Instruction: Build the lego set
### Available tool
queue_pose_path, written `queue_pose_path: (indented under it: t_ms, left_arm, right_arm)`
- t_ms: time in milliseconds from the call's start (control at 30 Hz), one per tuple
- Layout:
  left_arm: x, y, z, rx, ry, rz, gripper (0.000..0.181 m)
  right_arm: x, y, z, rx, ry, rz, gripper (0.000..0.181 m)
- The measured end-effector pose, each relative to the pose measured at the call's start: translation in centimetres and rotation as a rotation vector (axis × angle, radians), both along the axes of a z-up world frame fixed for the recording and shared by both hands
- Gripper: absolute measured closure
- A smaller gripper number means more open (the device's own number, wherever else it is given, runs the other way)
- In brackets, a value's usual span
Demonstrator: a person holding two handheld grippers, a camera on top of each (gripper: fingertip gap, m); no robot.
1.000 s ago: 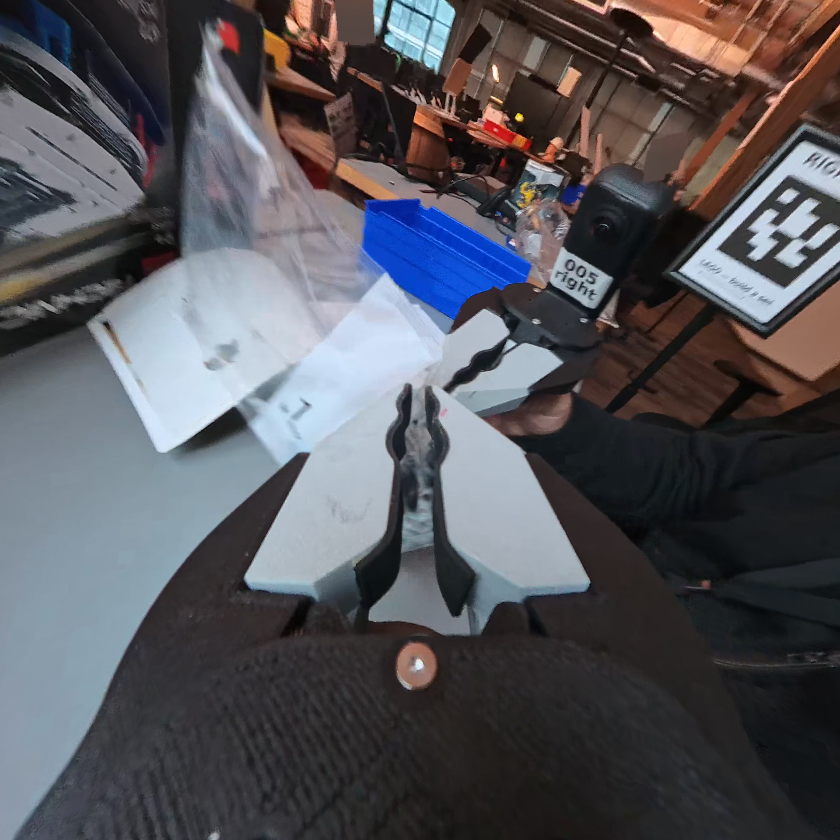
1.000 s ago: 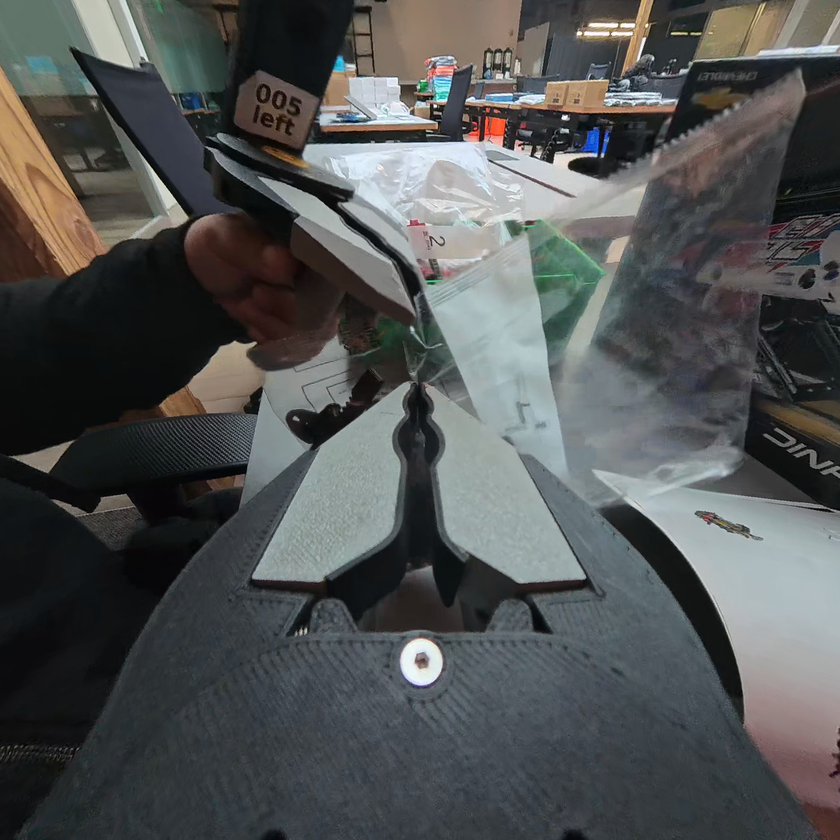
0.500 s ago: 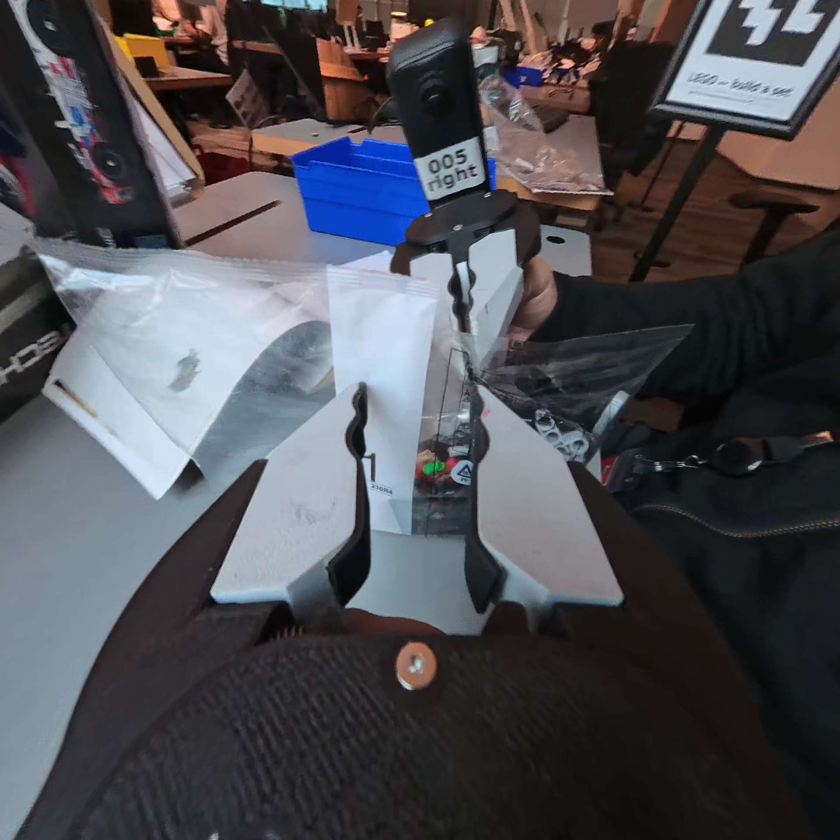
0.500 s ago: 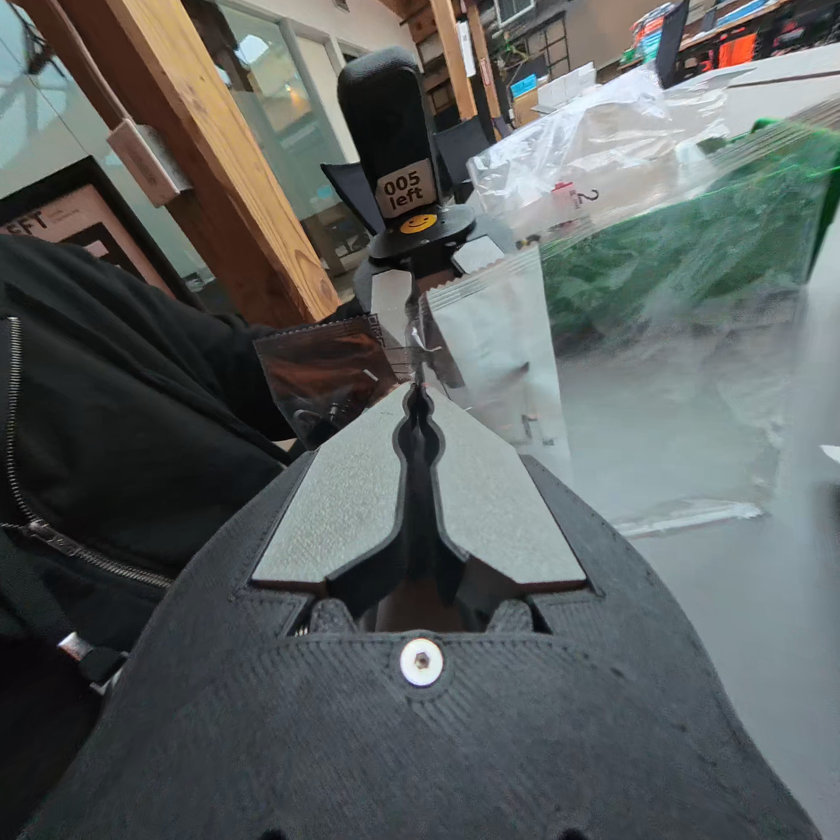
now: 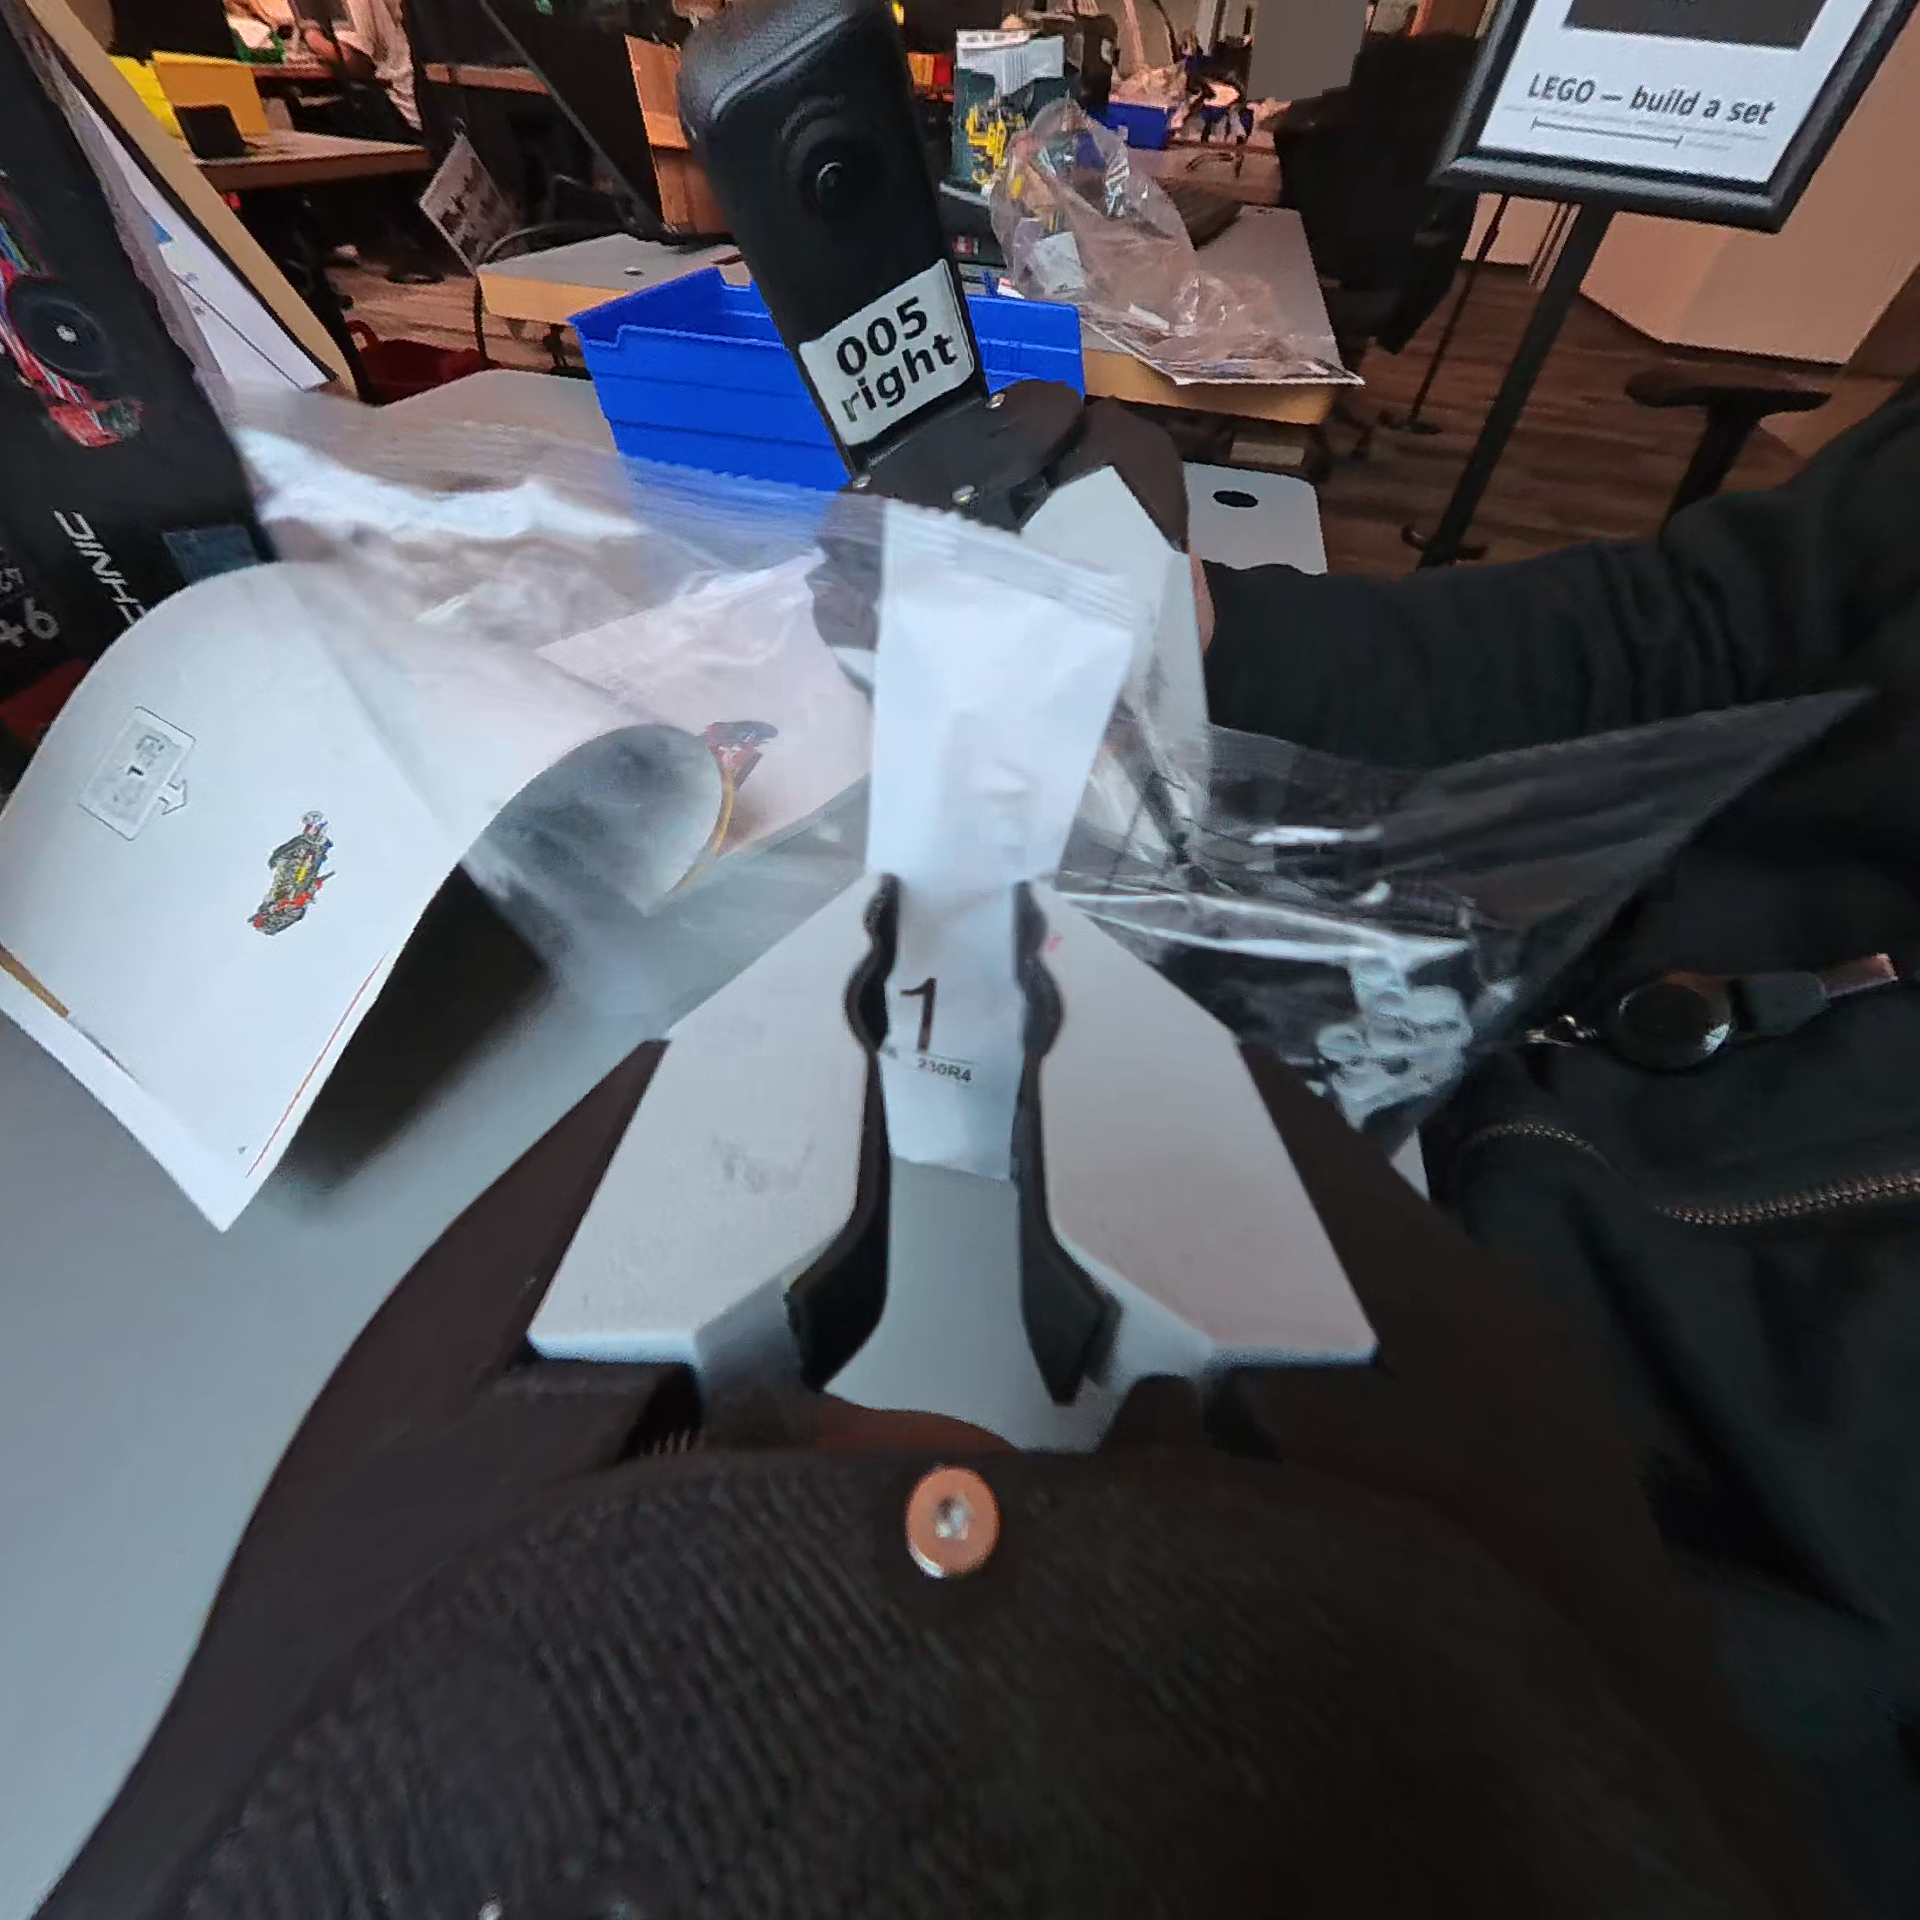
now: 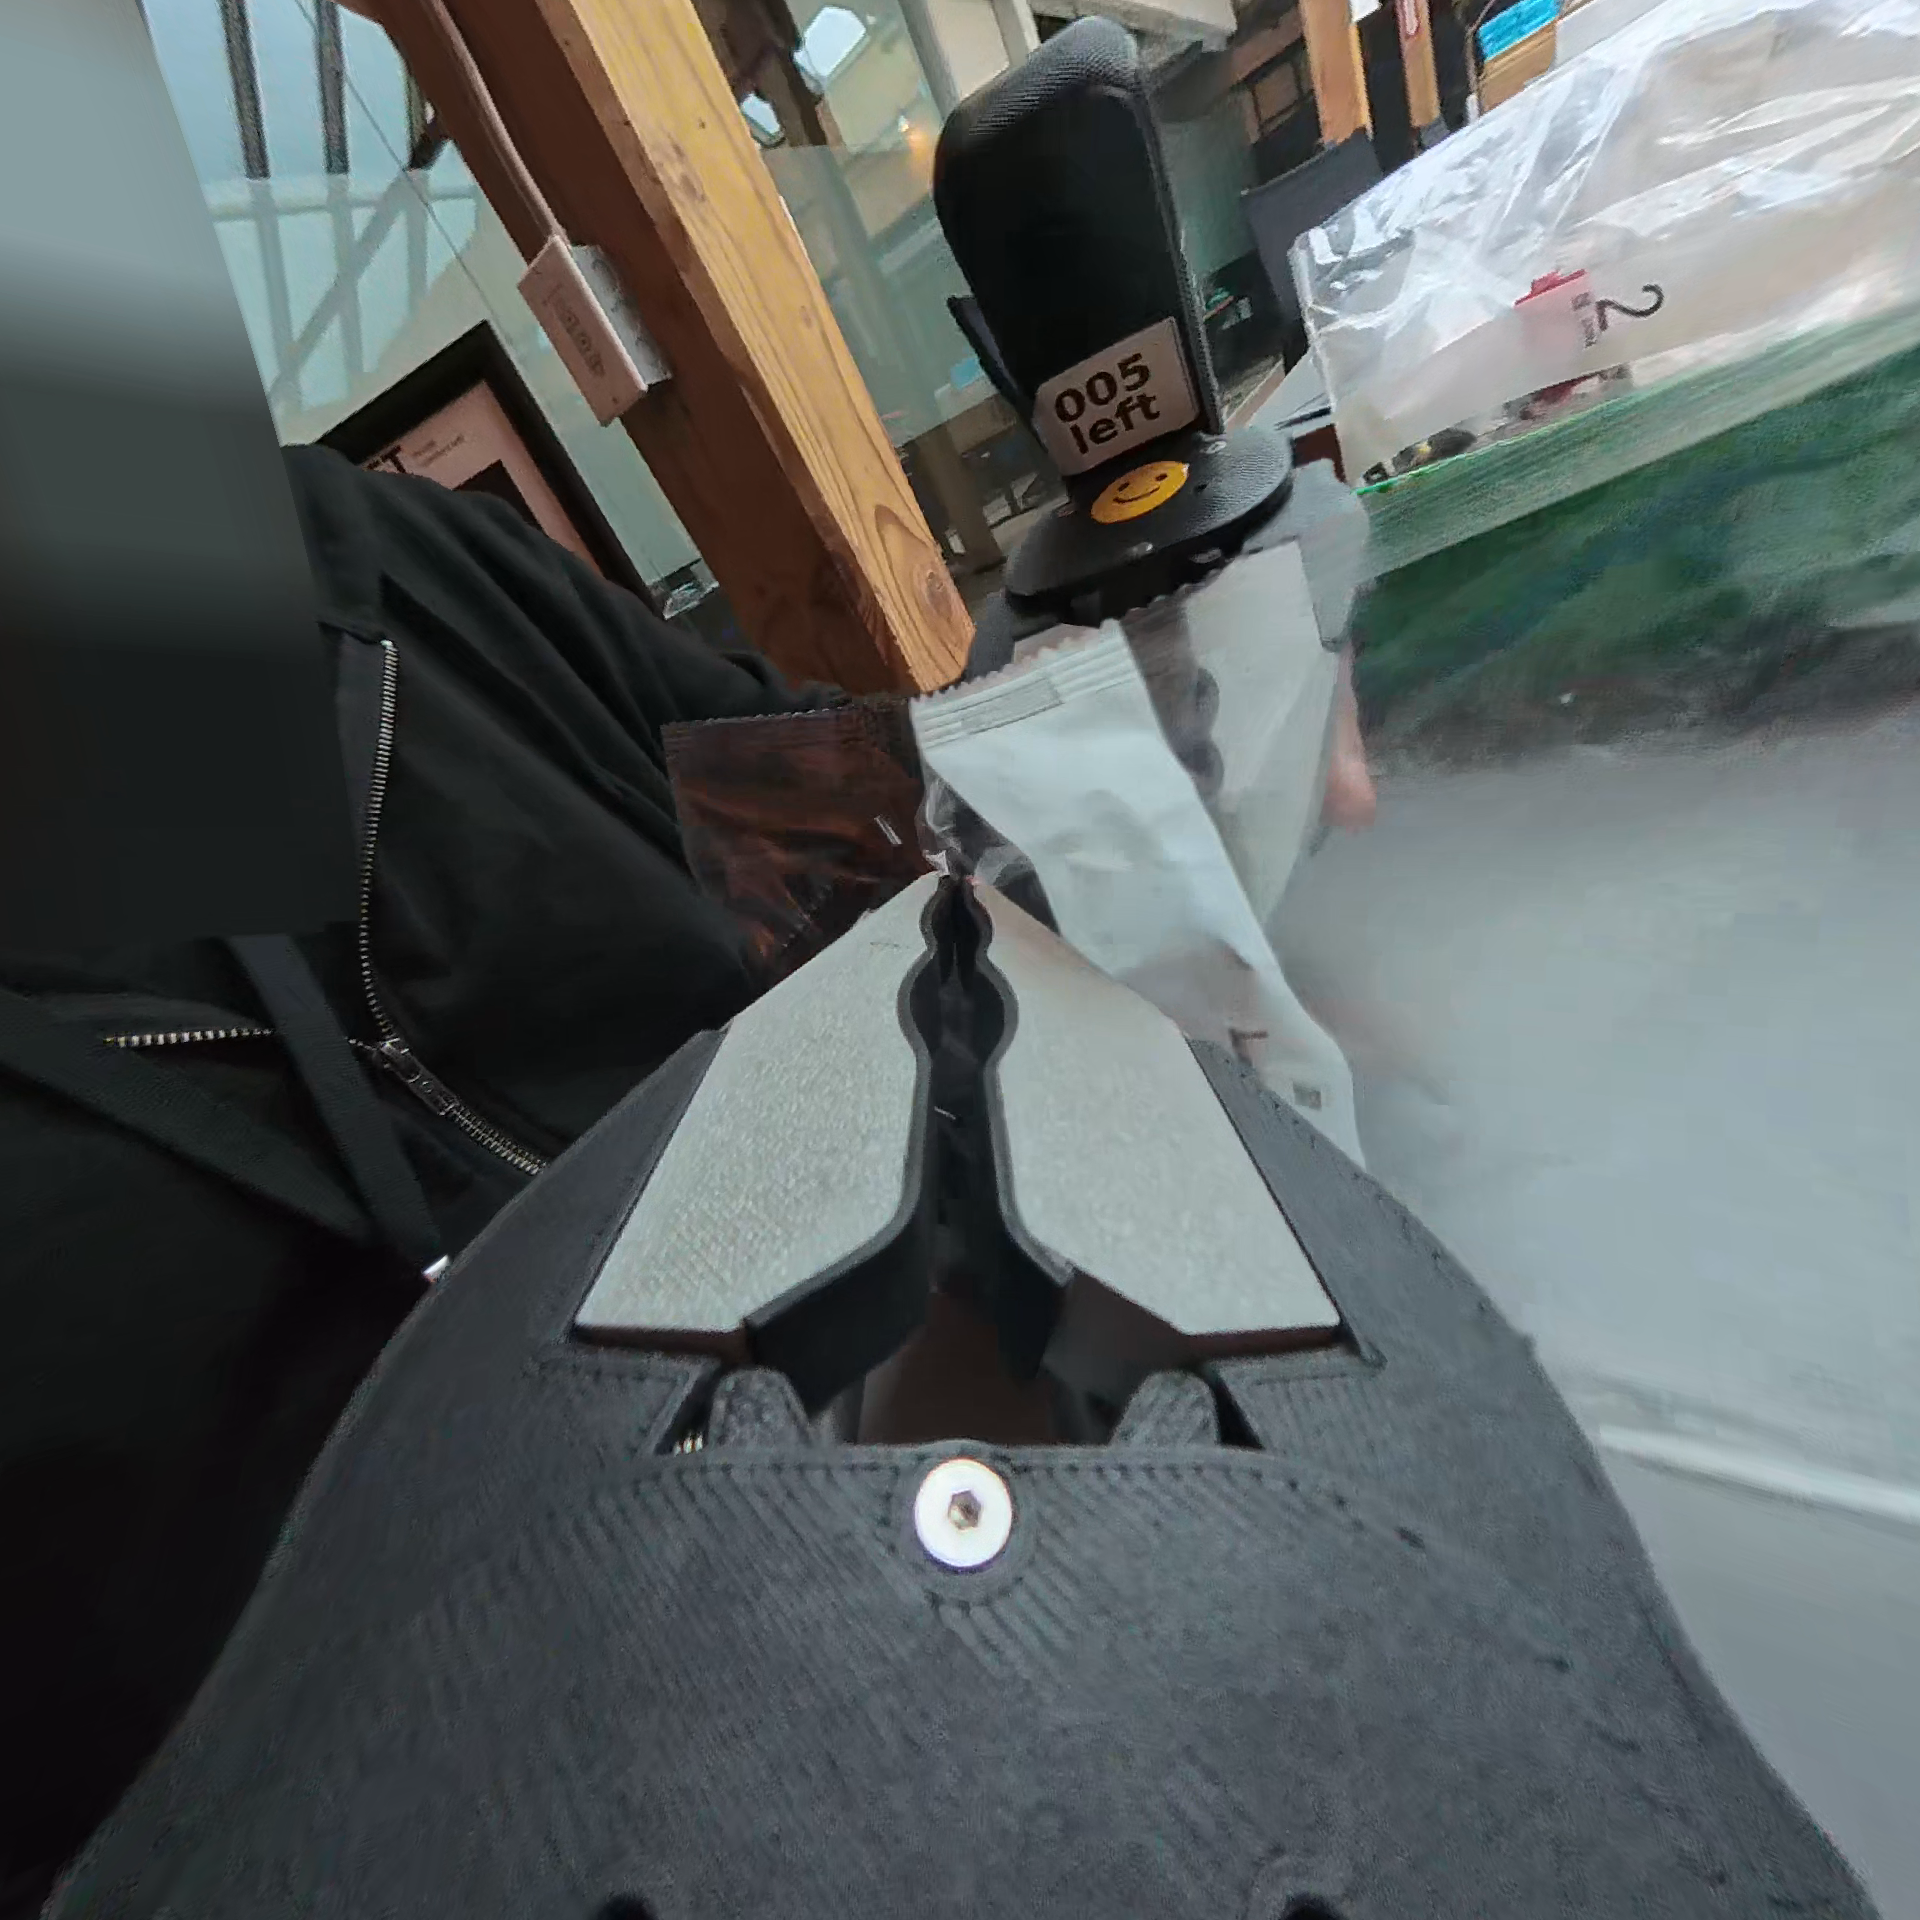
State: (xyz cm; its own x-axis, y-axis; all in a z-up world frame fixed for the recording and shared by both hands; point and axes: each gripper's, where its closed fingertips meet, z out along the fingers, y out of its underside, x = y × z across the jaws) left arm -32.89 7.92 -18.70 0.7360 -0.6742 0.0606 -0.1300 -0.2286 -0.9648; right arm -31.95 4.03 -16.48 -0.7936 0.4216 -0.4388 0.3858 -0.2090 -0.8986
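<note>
A clear plastic parts bag with a white printed strip [image 5: 987, 727] hangs between the two grippers above the table's near edge. My left gripper [image 5: 951, 914] is open, its jaws a narrow gap apart with the white strip between them, not pinched. My right gripper [image 6: 951, 888] is shut on the bag's edge [image 6: 1091, 831] at its fingertips. The right gripper's camera housing [image 5: 831, 208] stands just behind the bag in the left wrist view. The left gripper's housing [image 6: 1081, 260] faces me in the right wrist view, its fingers partly hidden by the bag.
An open instruction booklet [image 5: 260, 883] curls on the grey table [image 5: 104, 1351]. A black set box [image 5: 73, 364] stands at the left, a blue bin [image 5: 707, 395] behind. A green bin [image 6: 1662, 571] carries another parts bag [image 6: 1610, 208]. A wooden post [image 6: 707, 312] and a sign stand [image 5: 1527, 364] are nearby. Left tips to right tips: about 4 cm.
My left gripper let go of the bag and opened, then narrowed around the white strip. My right gripper stayed shut on the bag, which swung down in front of the person.
</note>
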Motion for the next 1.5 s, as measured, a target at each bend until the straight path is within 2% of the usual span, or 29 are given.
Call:
queue_pose_path:
  t_ms: [33,267,300,400,500,533,633,700,733,867,1000,1100,1200,1333,1400,1500]
  left_arm:
    - [-0.1,0.3,-0.1,0.002,-0.008,0.02,0.18]
    - [-1.2,0.2,-0.5,-0.034,-0.055,0.043,0.181]
    - [-1.1,0.0,-0.5,-0.031,-0.06,0.029,0.177]
    - [-1.0,0.2,-0.4,-0.041,-0.059,0.054,0.12]
    - [-0.5,0.6,-0.8,-0.032,0.003,0.074,0.106]
    - [-0.2,0.7,-0.8,-0.024,0.02,0.072,0.107]
    - [0.8,1.2,-0.8,-0.02,0.018,0.044,0.111]
    - [1.4,1.5,-0.7,-0.026,-0.008,0.025,0.112]
    - [1.6,1.8,-0.6,-0.029,-0.024,0.02,0.113]
    - [2.7,3.3,-0.9,-0.051,-0.045,-0.012,0.122]
    - [3.3,3.7,-1.6,-0.08,-0.018,-0.037,0.132]
    - [3.6,3.9,-2.0,-0.087,0.008,-0.04,0.129]
    - [3.9,4.1,-2.7,-0.083,0.061,-0.042,0.12]
    - [4.7,4.2,-3.1,-0.027,0.146,-0.029,0.146]
    - [4.7,4.3,-3.1,-0.017,0.152,-0.022,0.168]
    - [4.6,4.0,-3.1,-0.04,0.113,-0.037,0.176]
  right_arm:
    - [0.0,-0.1,-0.1,-0.002,-0.002,0.01,0.181]
    - [0.9,1.0,0.3,0.073,0.043,-0.048,0.181]
    - [1.0,1.2,0.4,0.08,0.049,-0.056,0.181]
    - [1.4,1.9,0.5,0.067,0.049,-0.061,0.181]
    - [1.9,2.8,1.0,0.062,0.054,-0.096,0.181]
    - [2.3,3.0,1.2,0.07,0.057,-0.102,0.18]
    - [3.0,4.4,0.9,0.164,0.012,-0.179,0.159]
    - [2.4,6.3,0.6,0.208,-0.022,-0.318,0.129]
    - [2.2,6.7,0.2,0.219,-0.044,-0.358,0.124]
    - [1.8,6.1,-2.1,0.292,-0.087,-0.369,0.125]
    - [1.5,5.9,-2.3,0.262,-0.083,-0.364,0.128]
    - [1.8,5.8,-2.4,0.26,-0.07,-0.35,0.128]
    - [2.1,5.6,-2.7,0.231,-0.082,-0.311,0.146]
    - [2.2,5.3,-3.4,0.244,-0.086,-0.283,0.15]
    - [2.4,5.2,-3.4,0.245,-0.086,-0.271,0.155]
    - [2.3,5.3,-3.3,0.266,-0.07,-0.285,0.161]
